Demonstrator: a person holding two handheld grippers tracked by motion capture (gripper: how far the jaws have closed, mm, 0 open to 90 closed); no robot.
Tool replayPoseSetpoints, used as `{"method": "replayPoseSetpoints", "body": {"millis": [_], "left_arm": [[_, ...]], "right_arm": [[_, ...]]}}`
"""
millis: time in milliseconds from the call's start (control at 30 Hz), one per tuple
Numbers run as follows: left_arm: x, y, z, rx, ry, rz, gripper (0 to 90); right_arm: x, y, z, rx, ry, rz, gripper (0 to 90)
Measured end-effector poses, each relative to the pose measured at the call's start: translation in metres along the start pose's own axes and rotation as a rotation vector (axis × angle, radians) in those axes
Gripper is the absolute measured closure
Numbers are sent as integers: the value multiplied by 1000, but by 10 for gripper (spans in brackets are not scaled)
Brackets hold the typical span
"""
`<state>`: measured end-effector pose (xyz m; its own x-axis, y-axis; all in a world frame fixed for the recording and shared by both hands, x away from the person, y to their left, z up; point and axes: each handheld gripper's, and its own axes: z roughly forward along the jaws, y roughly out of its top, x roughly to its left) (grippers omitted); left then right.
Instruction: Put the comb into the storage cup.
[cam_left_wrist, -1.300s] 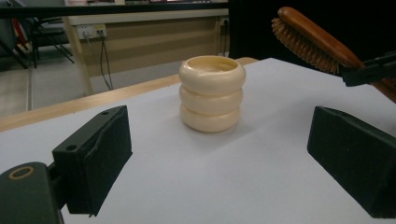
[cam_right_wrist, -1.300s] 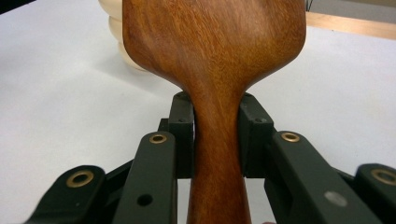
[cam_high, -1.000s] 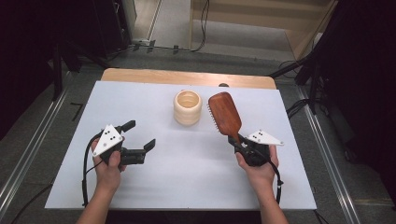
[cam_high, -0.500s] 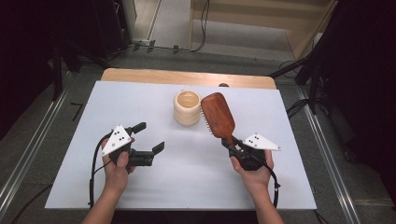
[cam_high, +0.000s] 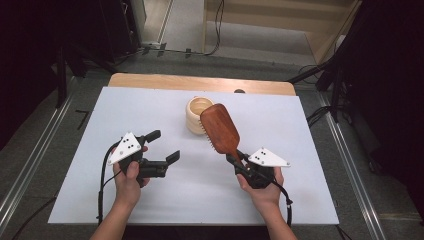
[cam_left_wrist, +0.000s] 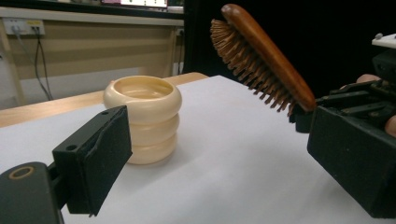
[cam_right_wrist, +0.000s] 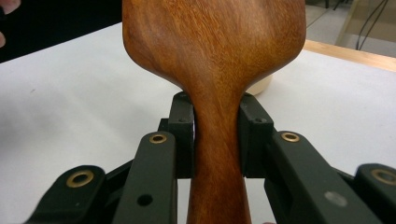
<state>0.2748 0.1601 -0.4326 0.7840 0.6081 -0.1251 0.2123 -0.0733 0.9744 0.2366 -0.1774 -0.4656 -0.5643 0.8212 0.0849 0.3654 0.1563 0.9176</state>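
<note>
Right tool (cam_high: 239, 161) is clamping the handle of a wooden paddle hairbrush (cam_high: 220, 127), holding it tilted above the white desk (cam_high: 300, 200), bristles facing down-left. Brush head is overlapping the ribbed cream cup (cam_high: 195, 112) just beside it; the cup's inside is appearing empty. Left tool (cam_high: 164, 146) is hovering with jaws apart, gripping nothing.
</note>
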Motion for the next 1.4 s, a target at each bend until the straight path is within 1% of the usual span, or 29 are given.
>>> {"method": "replayPoseSetpoints", "body": {"millis": [33,67,133,200,267,300,367,500,533,567,600,733,900,1000,1133,1400], "left_arm": [[-1,0,0,-2,-7,-7,68],[-2,1,1,-1,-8,-11,68],[-4,1,2,1,-9,-16,68],[-5,1,4,0,-22,-27,68],[-7,1,5,-5,-21,-31,68],[-7,1,6,-4,-26,-46,68],[-8,1,7,-7,-28,-58,68],[-10,3,8,-19,-50,-79,67],[-11,3,8,-20,-55,-83,53],[-12,3,8,-28,-69,-88,2],[-12,4,8,-30,-73,-97,0],[-16,5,9,-32,-77,-102,0],[-19,6,11,-24,-81,-113,0],[-20,6,12,-20,-74,-114,0],[-21,6,14,-9,-70,-129,0],[-23,6,16,1,-71,-140,0]], "right_arm": [[2,0,1,-2,4,1,698],[4,0,1,-5,8,-8,698],[9,0,2,-6,17,-12,697],[13,1,3,-9,27,-17,698],[16,1,4,-19,49,-16,698],[18,1,4,-19,52,-17,698],[21,1,5,-24,60,-27,698],[27,2,6,-29,75,-34,698],[28,2,7,-29,78,-36,698],[29,1,7,-32,79,-35,698],[30,1,8,-31,83,-39,698],[35,1,9,-33,92,-46,698],[42,1,11,-38,102,-56,698],[46,1,12,-40,111,-60,698],[51,1,14,-44,124,-69,698],[61,1,16,-49,143,-80,698]]}}
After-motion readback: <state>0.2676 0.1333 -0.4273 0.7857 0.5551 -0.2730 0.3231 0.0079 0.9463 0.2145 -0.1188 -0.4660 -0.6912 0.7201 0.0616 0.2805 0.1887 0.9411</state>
